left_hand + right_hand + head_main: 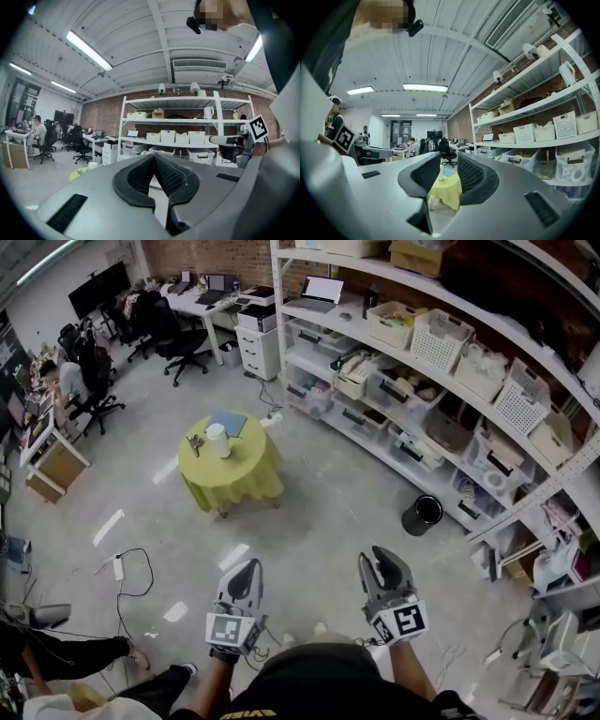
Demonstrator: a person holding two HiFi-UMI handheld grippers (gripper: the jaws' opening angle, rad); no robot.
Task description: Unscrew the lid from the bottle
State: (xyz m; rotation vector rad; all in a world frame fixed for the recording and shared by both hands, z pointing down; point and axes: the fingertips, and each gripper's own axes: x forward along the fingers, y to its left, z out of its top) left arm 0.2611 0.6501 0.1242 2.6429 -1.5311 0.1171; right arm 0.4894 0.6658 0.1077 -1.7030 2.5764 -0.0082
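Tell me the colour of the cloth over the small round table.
Yellow-green. The tablecloth shows best in the head view.

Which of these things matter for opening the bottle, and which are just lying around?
For the job: white bottle on the round table; left gripper, jaws shut; right gripper, jaws apart and empty.
Just lying about: flat blue item on the table, black bin, shelf baskets, office chairs.

From head height the head view looks steeply down over the floor, the 2 gripper views level along their jaws; all 3 share the distant round table [231, 474] and shelving [441, 362].
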